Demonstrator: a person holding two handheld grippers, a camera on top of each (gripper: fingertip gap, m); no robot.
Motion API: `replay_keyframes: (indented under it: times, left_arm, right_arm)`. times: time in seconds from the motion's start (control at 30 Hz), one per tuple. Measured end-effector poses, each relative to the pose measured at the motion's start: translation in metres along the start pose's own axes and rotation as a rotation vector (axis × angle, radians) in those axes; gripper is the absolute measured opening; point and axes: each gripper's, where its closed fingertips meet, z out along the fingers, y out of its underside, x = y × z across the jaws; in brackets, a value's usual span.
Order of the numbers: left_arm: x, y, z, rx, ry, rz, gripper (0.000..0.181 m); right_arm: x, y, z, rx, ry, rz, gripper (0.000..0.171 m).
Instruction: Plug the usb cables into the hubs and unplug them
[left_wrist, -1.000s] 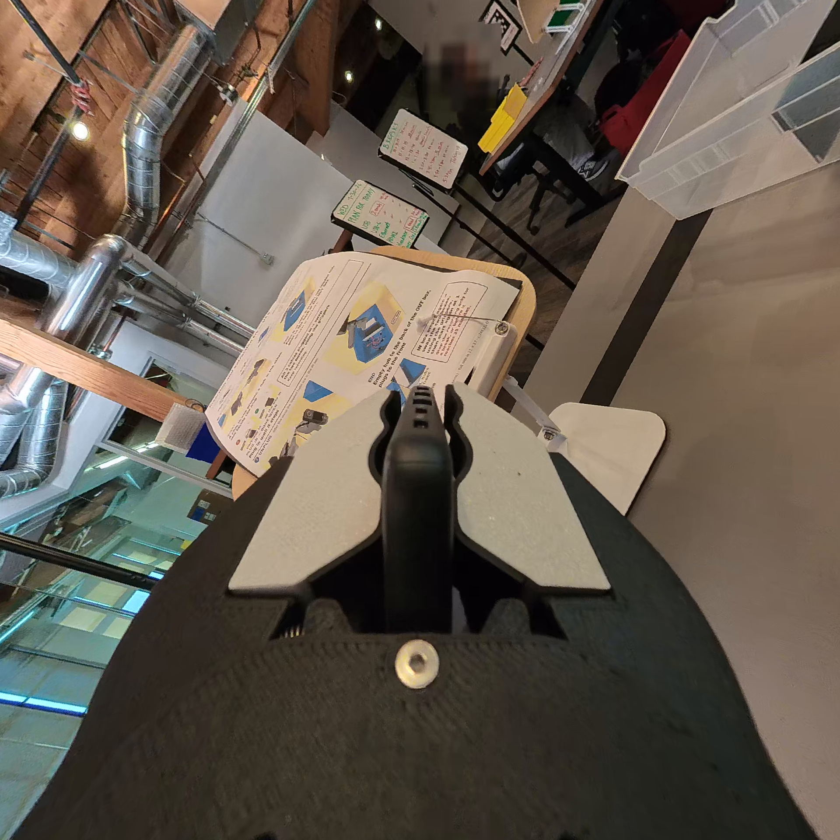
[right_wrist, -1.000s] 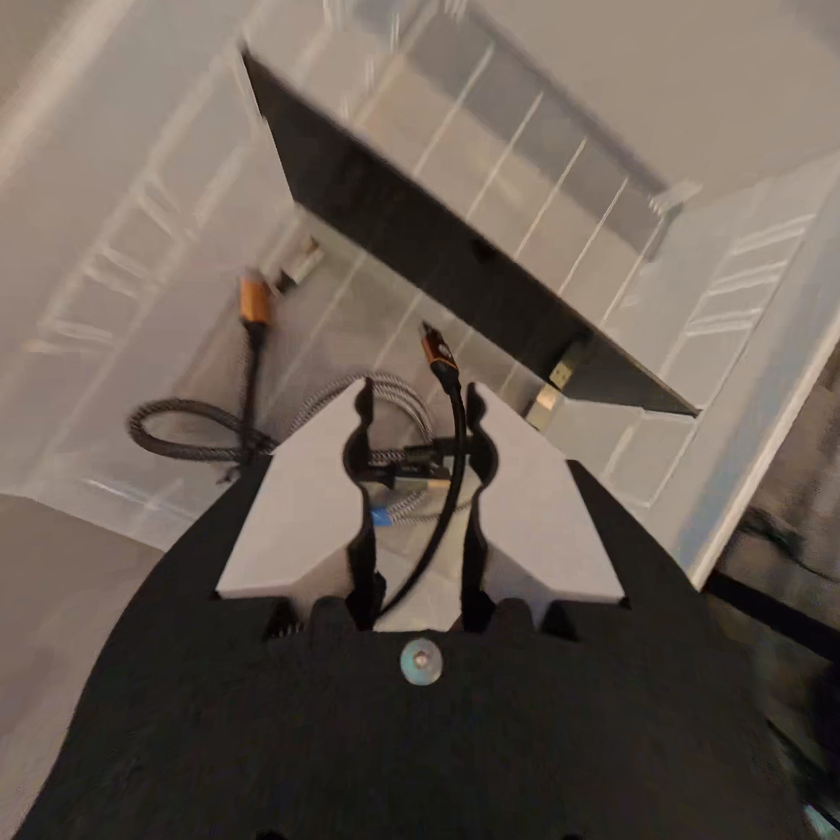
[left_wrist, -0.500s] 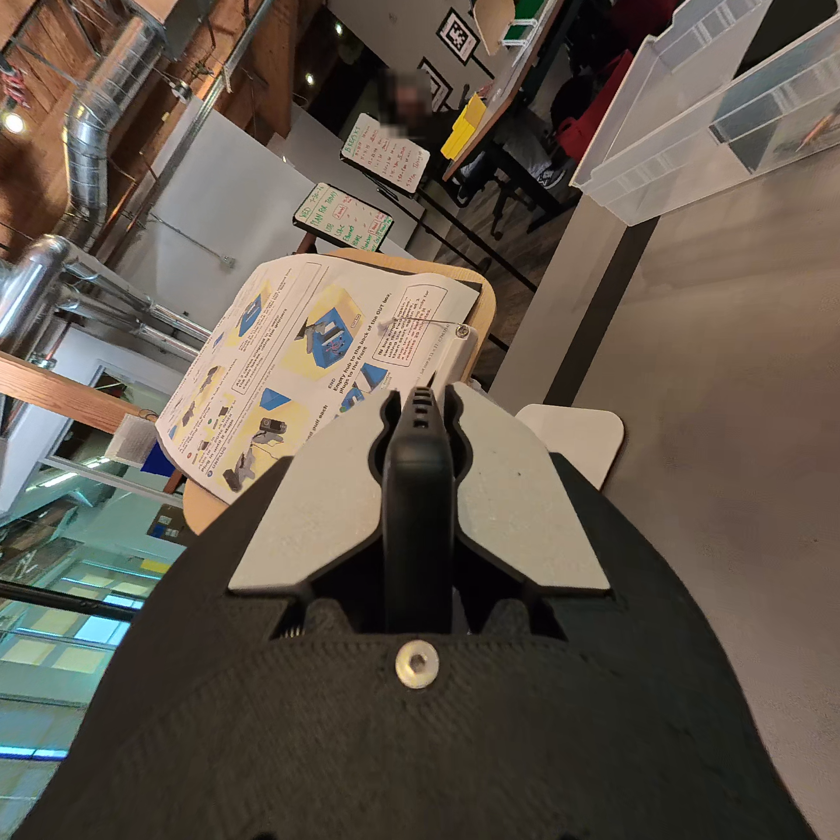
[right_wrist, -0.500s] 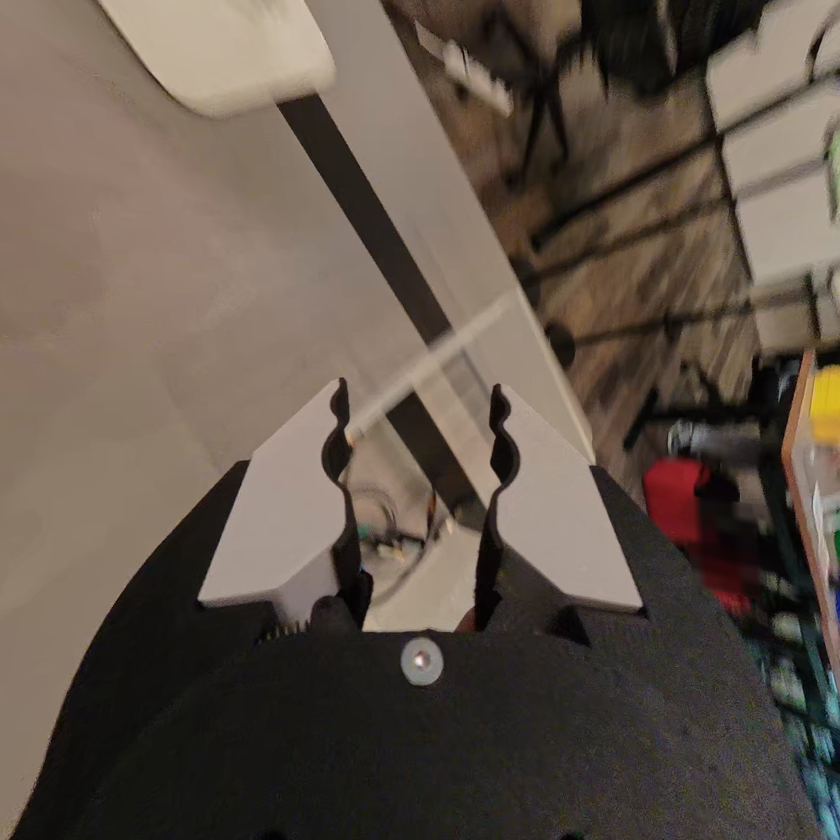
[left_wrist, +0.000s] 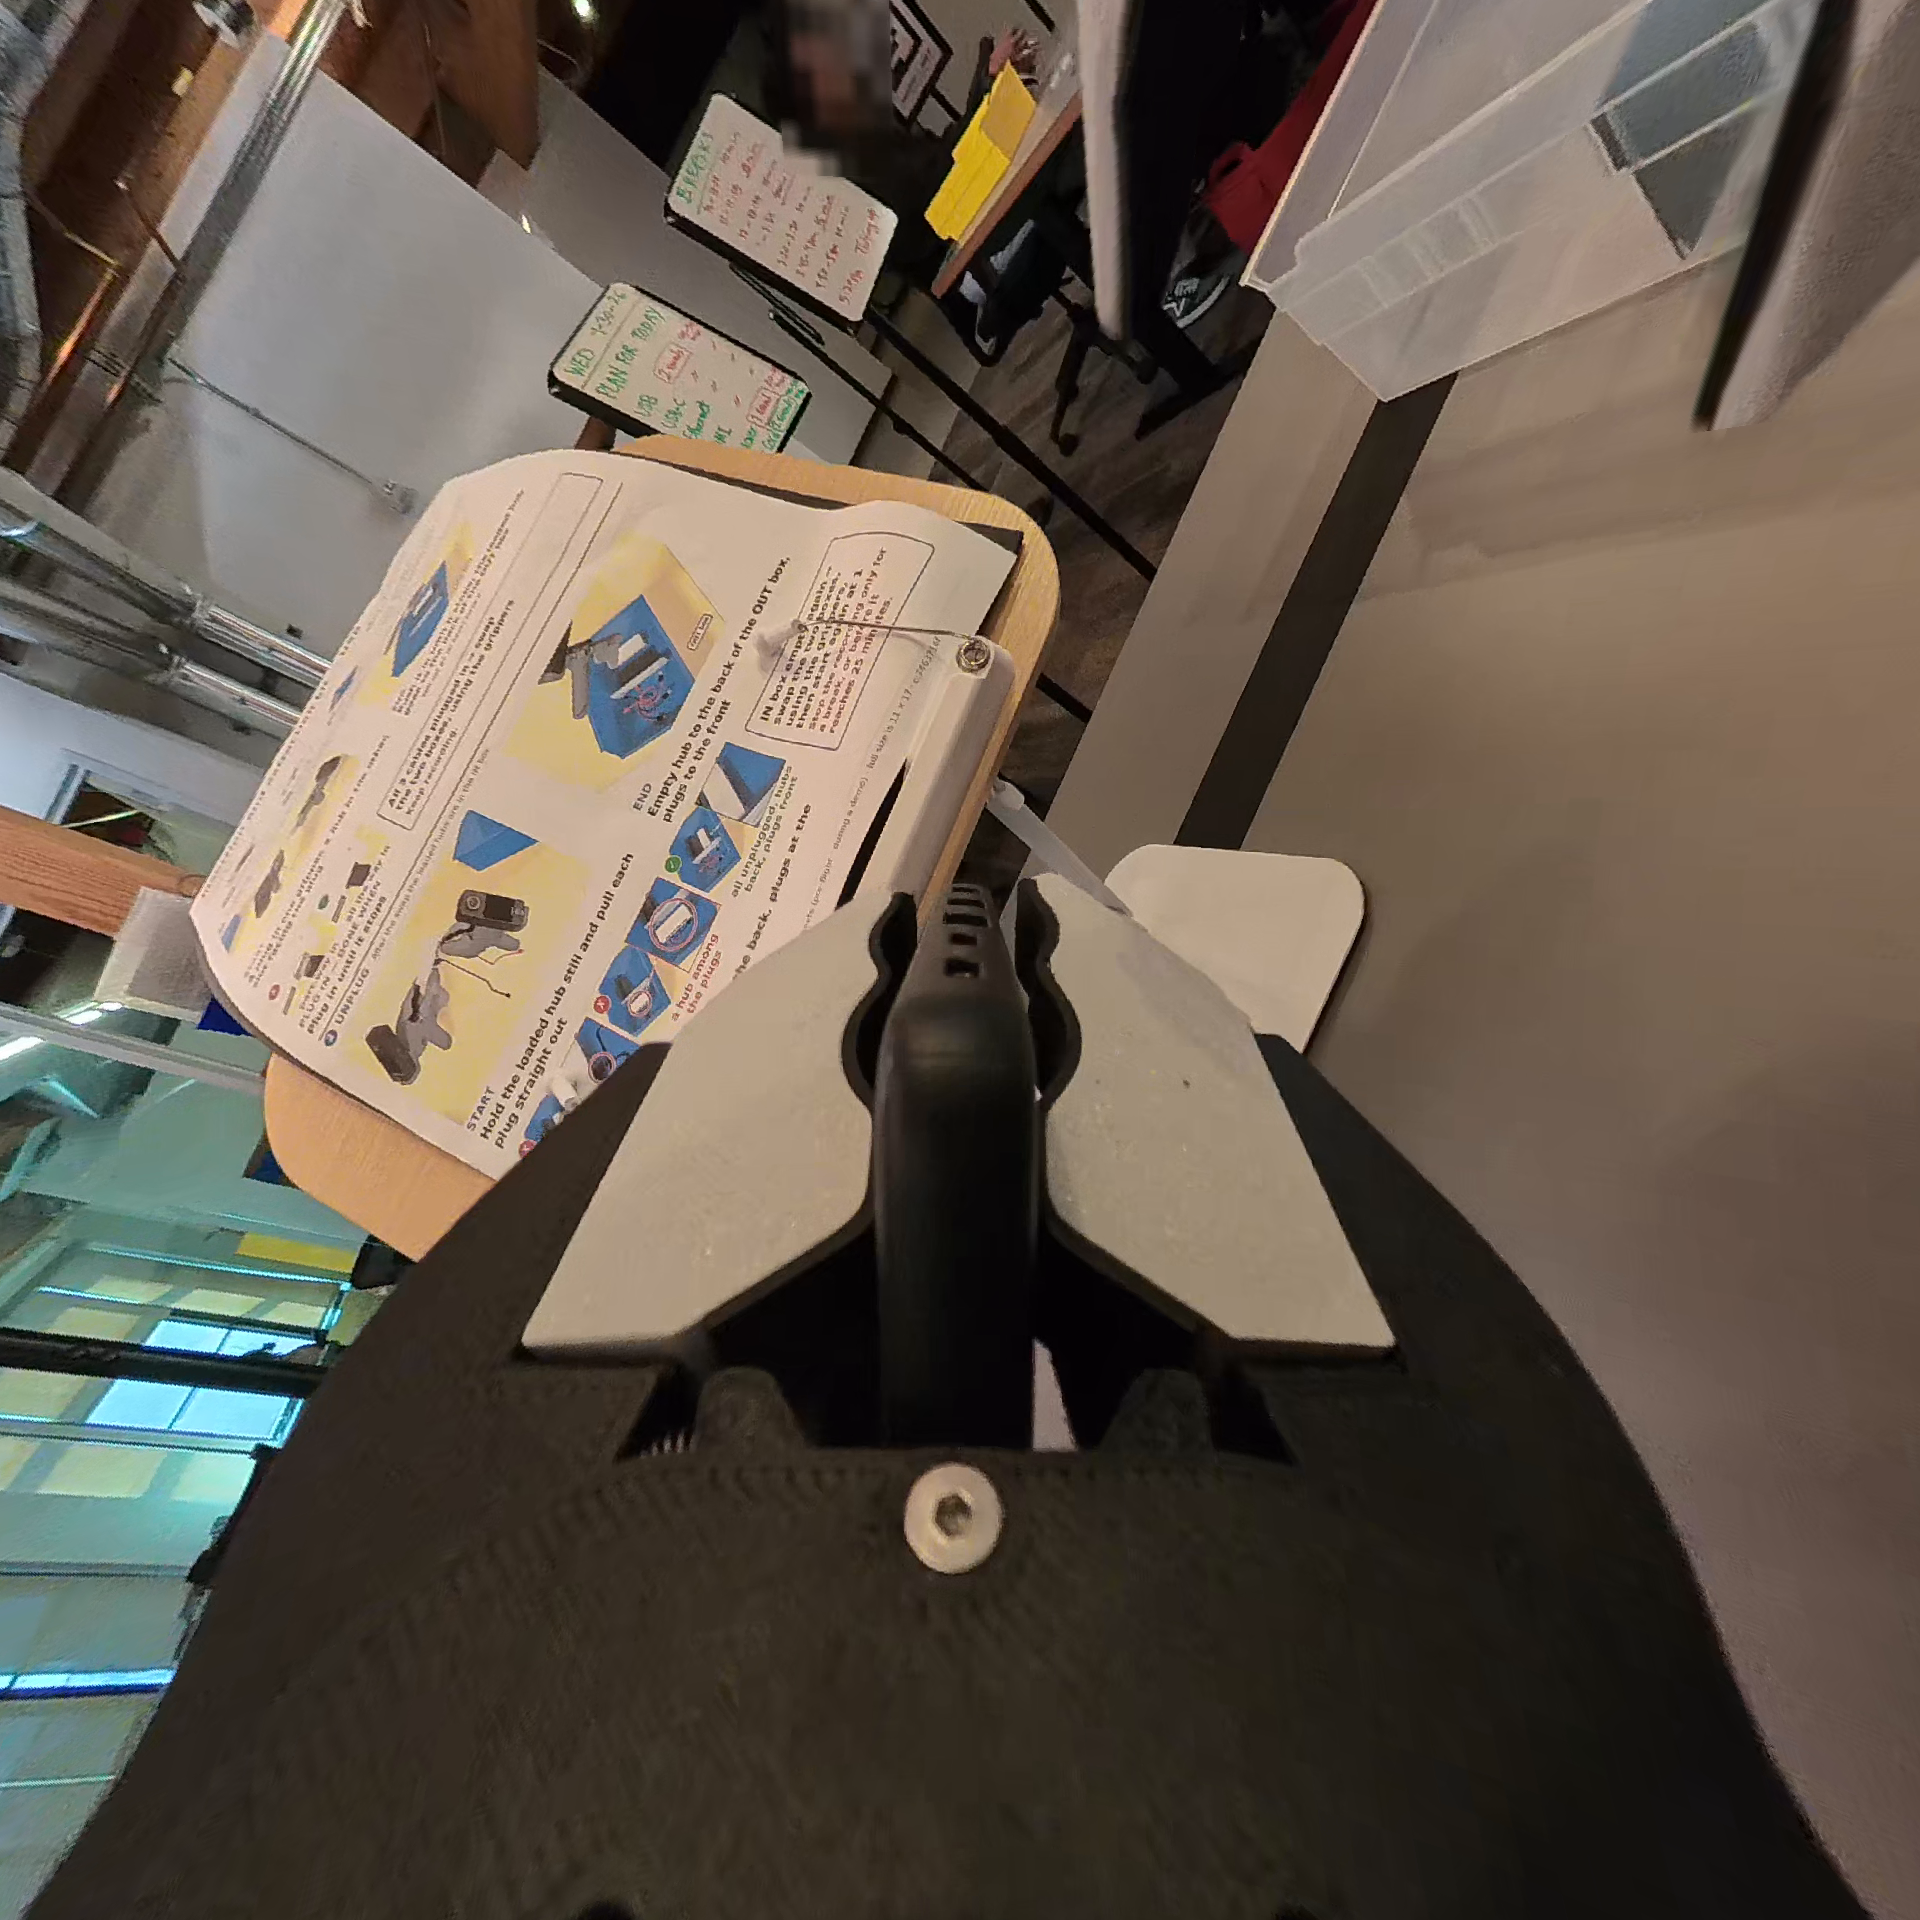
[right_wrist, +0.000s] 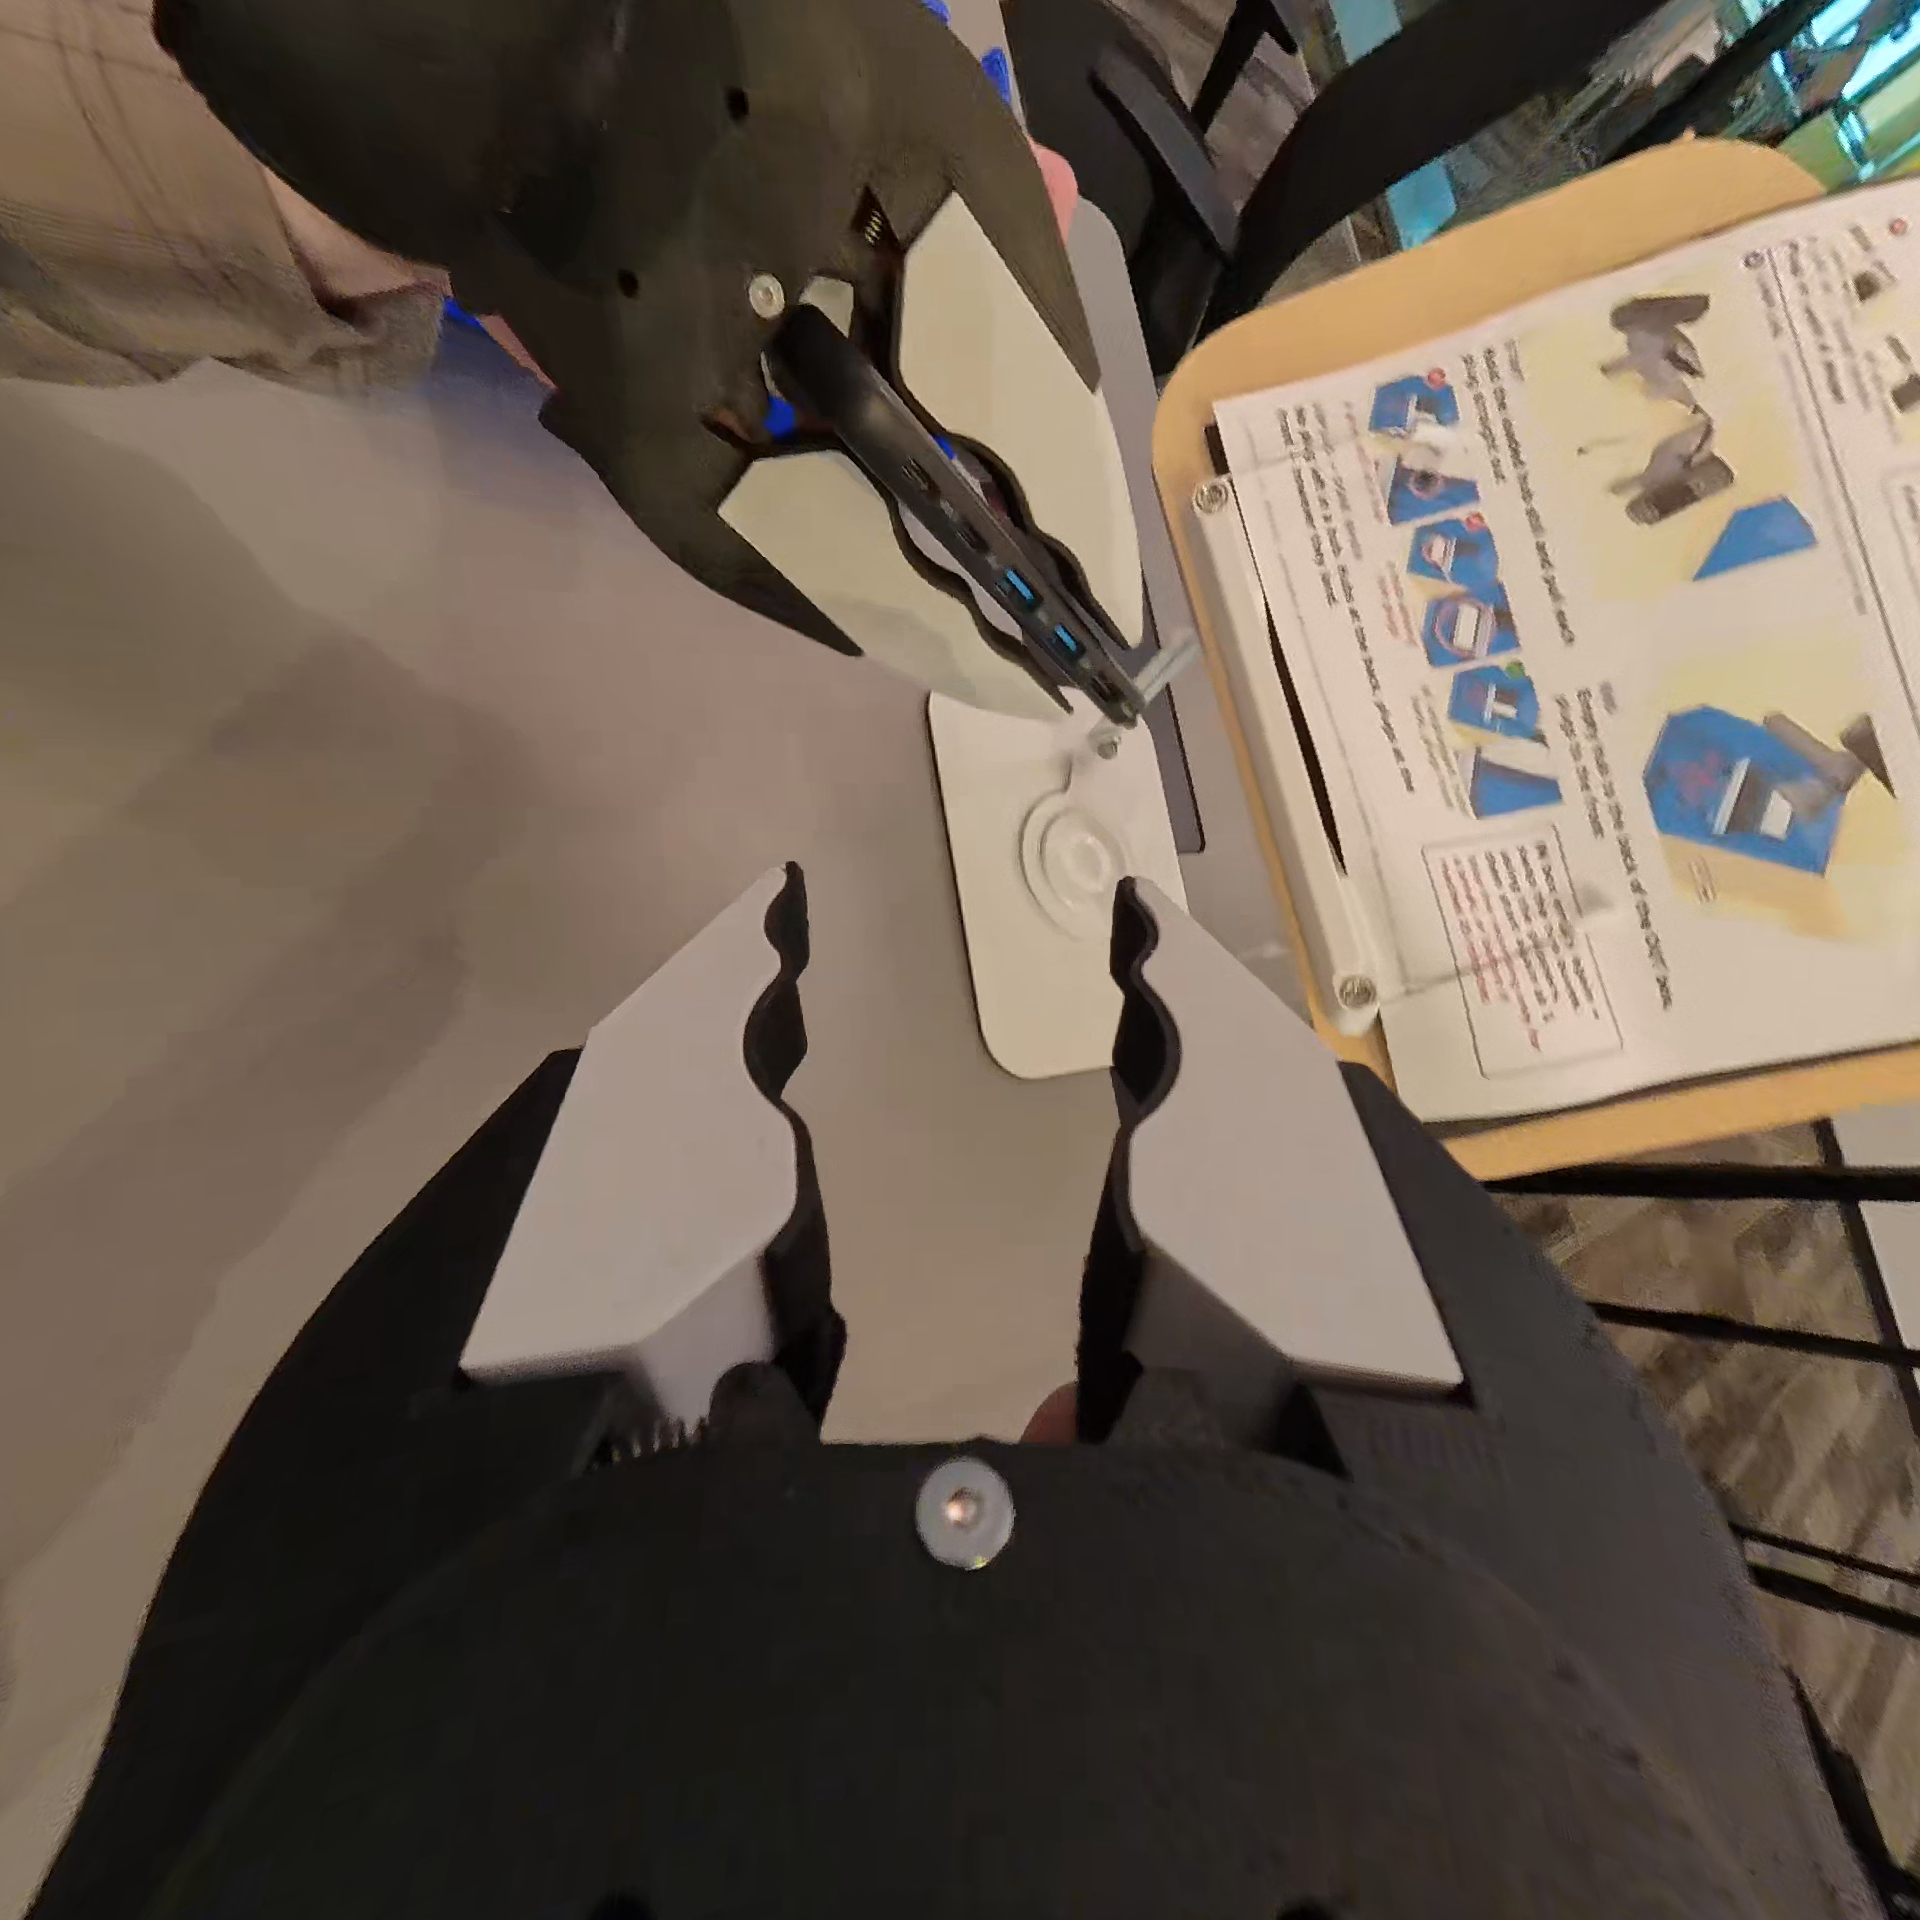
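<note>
The left gripper (left_wrist: 958, 914) has its jaws clamped on a slim black usb hub (left_wrist: 956, 1081), held edge-on between the 2 grey fingers (left_wrist: 769, 1122). In the right wrist view the same hub (right_wrist: 966, 520) sticks out past the left gripper (right_wrist: 1081, 675) w/ a row of ports along its edge, 2 of them blue; no cable is plugged in. The hub is up off the grey bench (right_wrist: 364, 831), its tip above a white stand base (right_wrist: 1049, 935) that sits at the bench edge.

The right gripper (right_wrist: 956, 894) has its jaws spread wide apart, nothing between them, above the bench just short of that white base.

Beyond the bench edge a wooden board (right_wrist: 1475, 1122) carries an instruction sheet (left_wrist: 582, 790) w/ yellow & blue pics, pinned under a white clip bar (right_wrist: 1278, 831).

A clear plastic bin (left_wrist: 1475, 208) sits toward the far right corner in the left wrist view; contents can't be made out. 2 whiteboards (left_wrist: 681, 374) stand in the room behind.
</note>
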Motion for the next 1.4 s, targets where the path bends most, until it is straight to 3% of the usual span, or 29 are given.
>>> replay_keyframes:
  times: [0.2, 0.4, 0.5, 0.7, 0.93, 1.07, 1.4]
  left_arm:
    - [0.000, -0.003, -0.003, 0.029, 0.010, 0.001, 0.019]
    - [0.012, -0.030, -0.018, 0.202, 0.056, 0.088, 0.019]
    - [0.022, -0.050, -0.032, 0.292, 0.091, 0.154, 0.020]
    - [0.049, -0.109, -0.071, 0.436, 0.179, 0.283, 0.020]
    - [0.098, -0.161, -0.110, 0.550, 0.280, 0.424, 0.019]
    - [0.114, -0.172, -0.119, 0.595, 0.329, 0.443, 0.019]
    - [0.127, -0.185, -0.122, 0.642, 0.319, 0.445, 0.020]
  right_arm:
    - [0.000, -0.013, 0.024, 0.044, 0.002, -0.077, 0.065]
    - [0.003, -0.025, 0.027, 0.146, -0.088, -0.062, 0.055]
    - [0.005, -0.024, 0.014, 0.188, -0.248, -0.023, 0.061]
    - [-0.035, -0.013, -0.036, 0.140, -0.762, -0.108, 0.066]
    - [-0.098, 0.011, -0.070, -0.064, -1.066, -0.271, 0.045]
    - [-0.123, 0.028, -0.082, -0.161, -1.135, -0.321, 0.041]
    - [-0.129, 0.032, -0.095, -0.100, -1.122, -0.259, 0.040]
